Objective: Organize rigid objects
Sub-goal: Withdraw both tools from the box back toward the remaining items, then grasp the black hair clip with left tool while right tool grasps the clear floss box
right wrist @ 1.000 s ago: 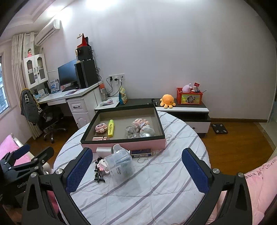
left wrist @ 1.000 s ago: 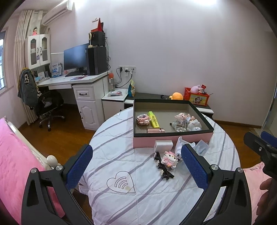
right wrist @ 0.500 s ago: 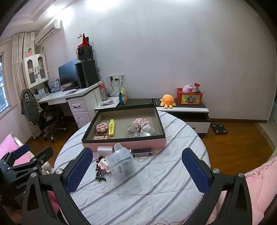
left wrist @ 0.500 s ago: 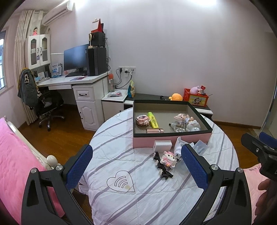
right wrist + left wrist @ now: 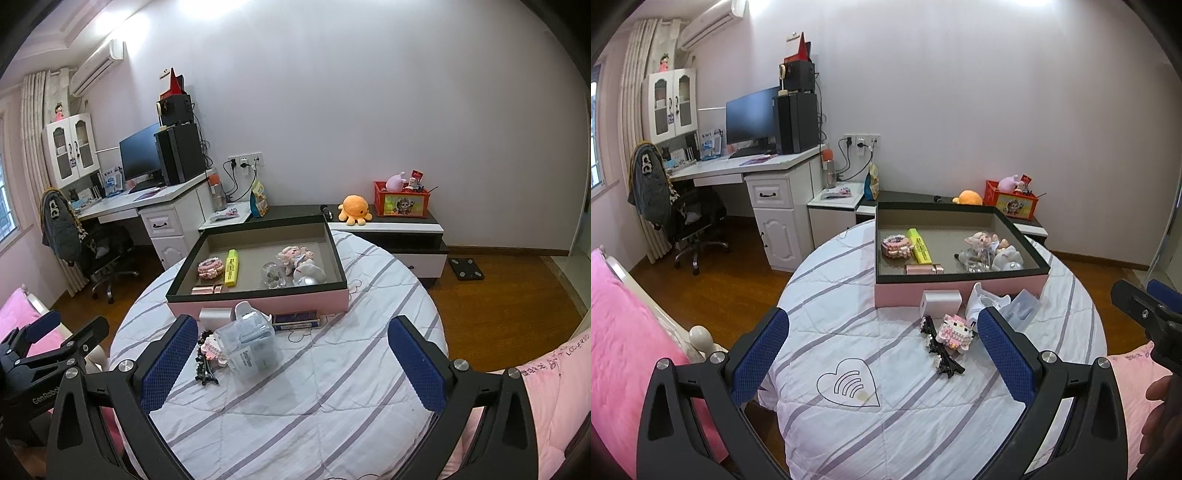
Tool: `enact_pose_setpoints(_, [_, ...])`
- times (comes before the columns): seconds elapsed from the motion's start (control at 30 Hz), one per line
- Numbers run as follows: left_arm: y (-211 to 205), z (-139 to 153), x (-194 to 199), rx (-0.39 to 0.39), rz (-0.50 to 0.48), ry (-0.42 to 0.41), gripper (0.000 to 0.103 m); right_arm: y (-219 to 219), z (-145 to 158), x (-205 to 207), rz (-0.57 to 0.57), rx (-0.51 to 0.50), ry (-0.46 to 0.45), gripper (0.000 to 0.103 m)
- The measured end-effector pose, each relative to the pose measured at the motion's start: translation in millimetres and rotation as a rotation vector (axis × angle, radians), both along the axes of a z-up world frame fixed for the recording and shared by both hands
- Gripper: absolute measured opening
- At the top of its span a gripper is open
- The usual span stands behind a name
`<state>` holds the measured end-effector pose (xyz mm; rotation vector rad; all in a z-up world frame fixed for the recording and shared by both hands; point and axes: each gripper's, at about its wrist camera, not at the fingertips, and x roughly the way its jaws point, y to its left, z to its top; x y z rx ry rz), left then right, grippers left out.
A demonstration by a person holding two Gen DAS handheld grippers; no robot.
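Your left gripper (image 5: pixel 882 354) hangs wide open and empty over the striped tablecloth (image 5: pixel 849 332), lined up on the loose items parked against the pink tray (image 5: pixel 960 290): black hair clip (image 5: pixel 940 349), pink block figure (image 5: pixel 955 331), white charger (image 5: pixel 941 301). Further right, your right gripper (image 5: pixel 291 360) also gapes empty, facing the clear plastic box (image 5: pixel 251 345).

Blue box (image 5: pixel 296 319) half behind clear container (image 5: pixel 251 347)
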<state>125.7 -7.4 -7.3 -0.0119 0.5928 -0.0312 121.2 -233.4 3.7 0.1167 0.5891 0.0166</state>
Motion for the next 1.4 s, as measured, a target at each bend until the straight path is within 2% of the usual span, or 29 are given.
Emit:
enact_pose_setpoints(0.1, [0.1, -11.9, 4.9, 0.006, -0.005, 0.028, 0.103, -1.3, -7.0, 5.3, 0.003, 0.001, 0.020, 0.103])
enact_pose_setpoints(0.53, [-19.7, -92.0, 45.4, 0.002, -0.069, 0.251, 0.103, 1.1, -58.9, 35.1, 0.077, 0.043, 0.155, 0.103])
enact_pose_setpoints(0.93, [-36.0, -135.4, 90.5, -0.024, -0.085, 0.370, 0.103, -6.1, -82.2, 57.6, 0.082, 0.077, 0.217, 0.103])
enact_pose_setpoints(1.07, [-32.3, -135.3, 92.8, -0.008, -0.088, 0.354, 0.089, -4.1, -92.4, 65.2, 0.103, 0.091, 0.243, 0.103])
enact_pose_setpoints(1.2, [-21.7, -133.1, 95.3, 0.001, -0.079, 0.345, 0.068, 2.7, -101.6, 70.9, 0.129, 0.096, 0.266, 0.103])
enact_pose_setpoints(1.4, [-20.9, -134.1, 105.9, 0.020, -0.089, 0.333, 0.070, 16.0, -110.3, 79.0, 0.173, 0.101, 0.273, 0.103])
